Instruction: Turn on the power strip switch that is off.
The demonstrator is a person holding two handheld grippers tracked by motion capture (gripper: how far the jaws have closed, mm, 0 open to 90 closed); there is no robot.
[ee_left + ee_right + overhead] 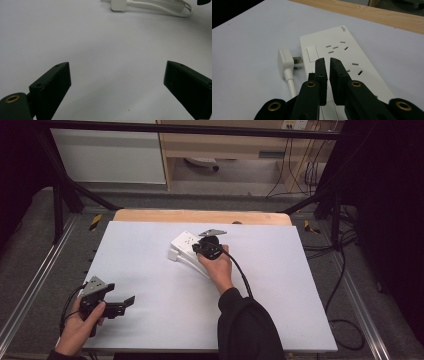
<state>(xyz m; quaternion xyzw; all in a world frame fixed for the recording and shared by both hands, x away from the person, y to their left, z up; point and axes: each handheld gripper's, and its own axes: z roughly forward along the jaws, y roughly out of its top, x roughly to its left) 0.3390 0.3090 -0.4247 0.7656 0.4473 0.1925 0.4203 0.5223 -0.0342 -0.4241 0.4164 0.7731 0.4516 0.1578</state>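
Note:
A white power strip point(186, 242) point(342, 50) lies flat near the middle of the white table point(280, 285). Its white plug point(284, 58) point(173, 255) lies loose beside the strip's left edge, prongs pointing at the strip, and its cable point(160, 8) runs off along the strip. My right gripper point(197, 249) point(327, 61) hovers over the strip's switch end. Its jaws are almost together, with a thin slit and nothing between them. Whether the tips touch the strip I cannot tell. My left gripper point(122, 295) point(117, 64) rests at the front left, jaws wide apart over bare table.
A wooden edge point(200, 216) borders the table's far side. Black frame bars point(60, 205) stand at the back corners, and cables point(345, 320) lie on the floor to the right. Bare table surface lies between the two grippers.

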